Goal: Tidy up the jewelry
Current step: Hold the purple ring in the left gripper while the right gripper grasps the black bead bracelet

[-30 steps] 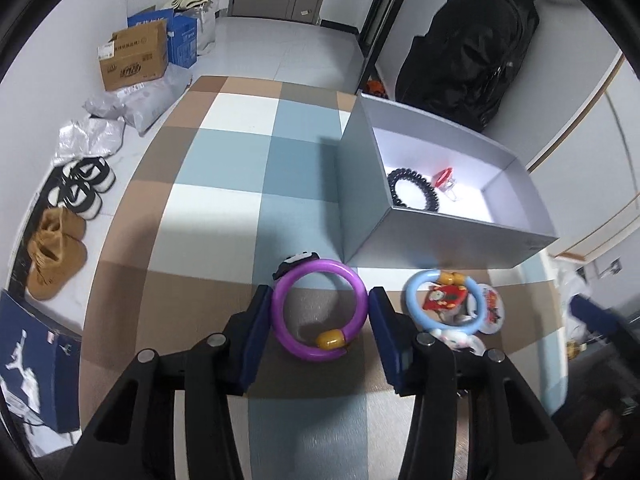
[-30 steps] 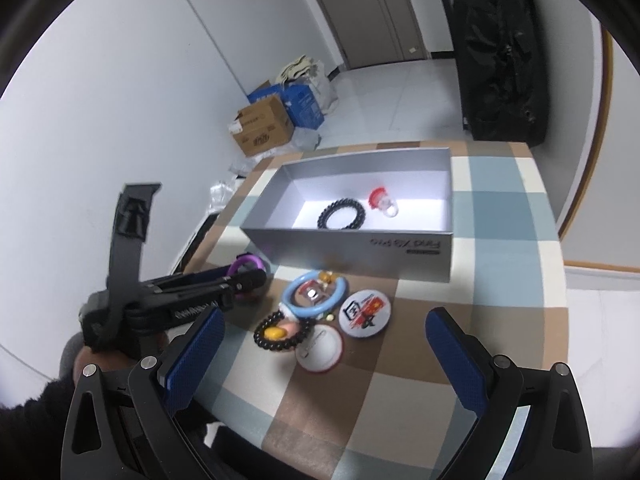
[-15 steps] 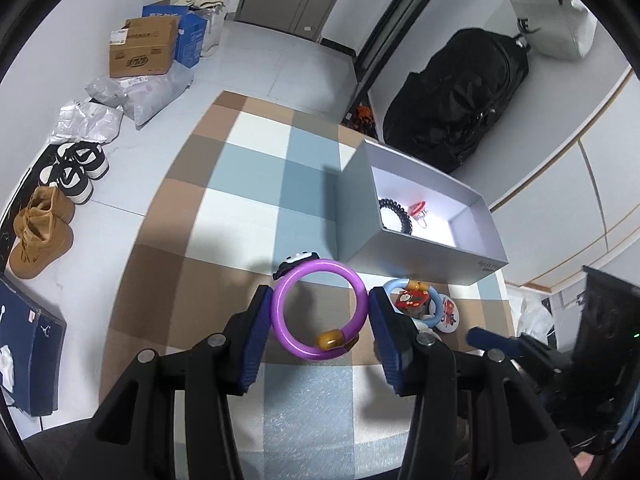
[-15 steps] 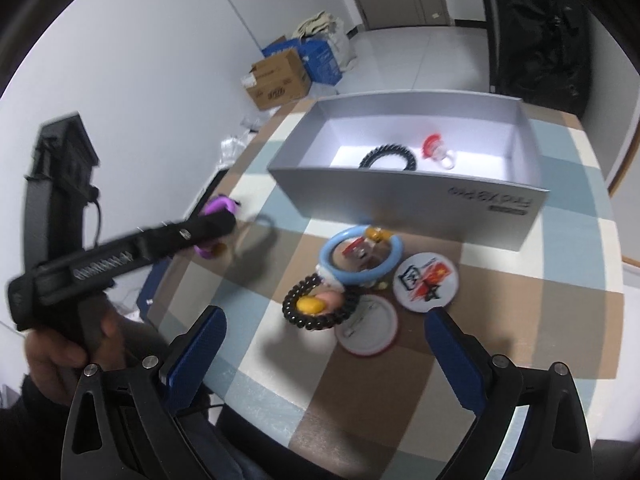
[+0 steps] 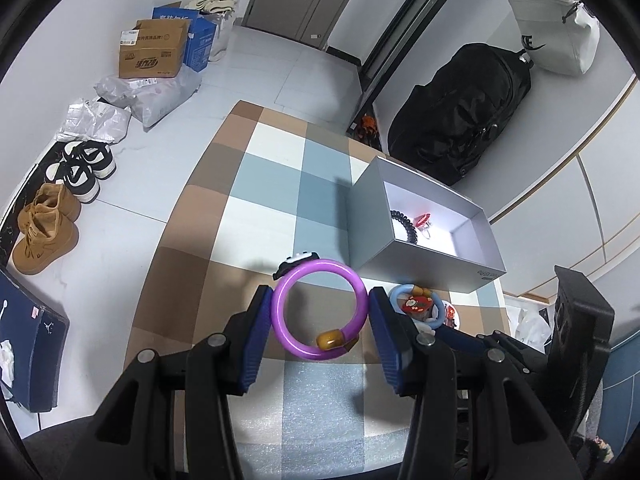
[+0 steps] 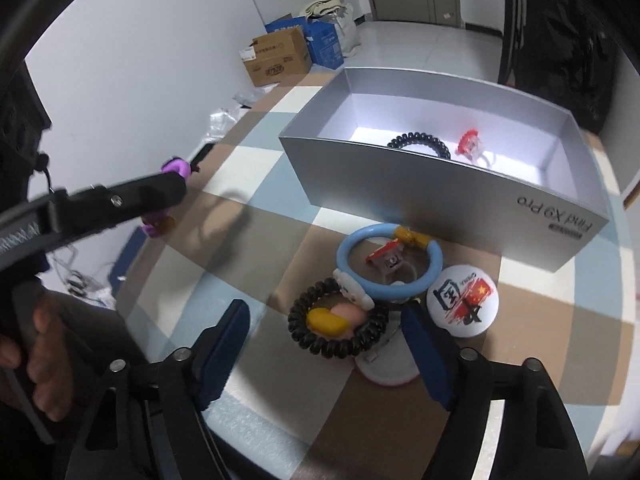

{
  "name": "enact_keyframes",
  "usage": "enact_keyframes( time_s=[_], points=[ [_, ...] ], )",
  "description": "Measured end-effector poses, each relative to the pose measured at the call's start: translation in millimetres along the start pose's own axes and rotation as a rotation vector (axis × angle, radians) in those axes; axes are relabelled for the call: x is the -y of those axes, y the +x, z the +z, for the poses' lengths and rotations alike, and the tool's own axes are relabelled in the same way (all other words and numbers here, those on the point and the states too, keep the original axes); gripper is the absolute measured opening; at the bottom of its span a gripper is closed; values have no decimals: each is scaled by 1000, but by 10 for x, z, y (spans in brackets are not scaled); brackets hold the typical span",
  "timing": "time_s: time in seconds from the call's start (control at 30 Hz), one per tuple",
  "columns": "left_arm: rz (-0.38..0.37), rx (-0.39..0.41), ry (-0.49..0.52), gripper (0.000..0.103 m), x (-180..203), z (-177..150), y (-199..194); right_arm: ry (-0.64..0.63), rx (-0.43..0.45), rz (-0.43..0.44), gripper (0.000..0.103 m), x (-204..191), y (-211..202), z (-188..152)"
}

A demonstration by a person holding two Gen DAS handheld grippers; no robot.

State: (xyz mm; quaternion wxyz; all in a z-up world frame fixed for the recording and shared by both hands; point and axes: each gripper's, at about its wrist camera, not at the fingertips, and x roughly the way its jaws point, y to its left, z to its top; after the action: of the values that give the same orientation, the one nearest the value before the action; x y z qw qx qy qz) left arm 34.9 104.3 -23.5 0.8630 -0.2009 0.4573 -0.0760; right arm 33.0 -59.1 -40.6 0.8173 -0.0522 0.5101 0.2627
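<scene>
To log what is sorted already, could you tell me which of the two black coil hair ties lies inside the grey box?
The plain black coil hair tie, beside the red ring in the grey box; the other one, bearing a yellow charm, lies on the checked tablecloth.

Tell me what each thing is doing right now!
Purple bangle: gripped between the left gripper fingers, lifted off the table.
Right gripper: open, fingers have just been closing, around the black coil hair tie without touching.
Blue bangle: lying on the table.
Silver box: open, holding a second black hair tie and a red ring.
</scene>
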Motion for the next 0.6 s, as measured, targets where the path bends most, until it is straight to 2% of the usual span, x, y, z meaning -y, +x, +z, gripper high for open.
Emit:
enact_keyframes(
  time_s=[0.13,0.2,0.27,0.6],
  points=[
    [0,-1,-2,43,-1,10,10,-7,6,-50,60,7,-4,-12],
    [-5,0,-7,43,-6,-3,1,15,8,-32,56,65,-36,-19],
    [-4,0,-5,43,-8,-3,-2,30,9,-8,48,94,-55,-23],
    [-10,2,16,43,95,-10,2,42,34,5,46,129,-250,-104]
  ],
)
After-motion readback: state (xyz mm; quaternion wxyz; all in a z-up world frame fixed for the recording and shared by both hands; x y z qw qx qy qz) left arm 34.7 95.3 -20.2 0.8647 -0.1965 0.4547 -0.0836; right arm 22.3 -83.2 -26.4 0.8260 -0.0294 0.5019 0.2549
